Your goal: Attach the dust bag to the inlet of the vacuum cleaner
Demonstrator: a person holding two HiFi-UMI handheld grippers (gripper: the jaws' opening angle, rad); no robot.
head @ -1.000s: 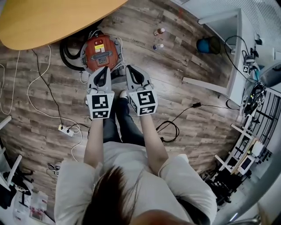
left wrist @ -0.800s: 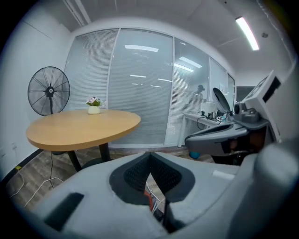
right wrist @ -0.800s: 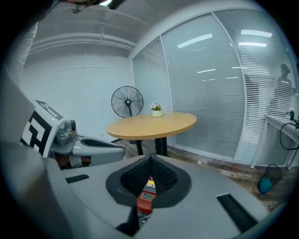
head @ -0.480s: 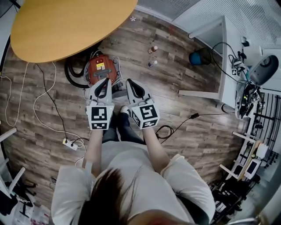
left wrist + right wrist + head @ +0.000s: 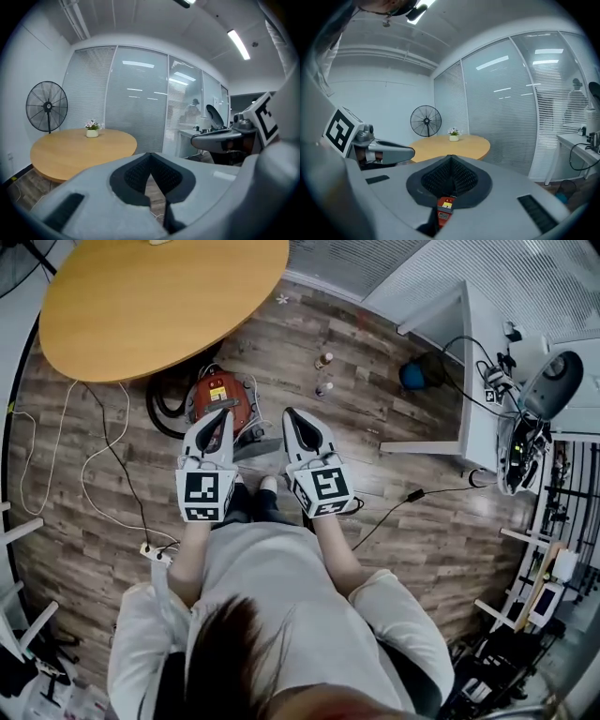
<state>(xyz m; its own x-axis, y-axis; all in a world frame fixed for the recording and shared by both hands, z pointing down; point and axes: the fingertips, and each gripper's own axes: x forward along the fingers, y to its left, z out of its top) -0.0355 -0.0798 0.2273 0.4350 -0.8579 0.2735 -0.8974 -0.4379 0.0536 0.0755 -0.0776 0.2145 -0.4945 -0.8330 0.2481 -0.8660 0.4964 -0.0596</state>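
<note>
A white cable loops across the wooden floor (image 5: 84,549) at the far left and ends at a power strip (image 5: 155,554); above it in the head view is the round wooden counter (image 5: 159,296), which in the left gripper view carries a small flower pot (image 5: 92,133), with a standing fan (image 5: 47,107) behind it; the red vacuum cleaner (image 5: 220,395) sits on the floor just beside the counter's edge, its black hose (image 5: 161,404) curled at its left side; the left tool (image 5: 223,418) hangs above the cleaner's right edge, its jaws clenched together with nothing between them; the right tool (image 5: 292,416) is beside it but apart from it, likewise clenched and empty, and the cleaner's red body shows through the slit below its pads; two small bottles (image 5: 323,360) stand on the floor further right; a white desk (image 5: 473,352) is at the far right.
</note>
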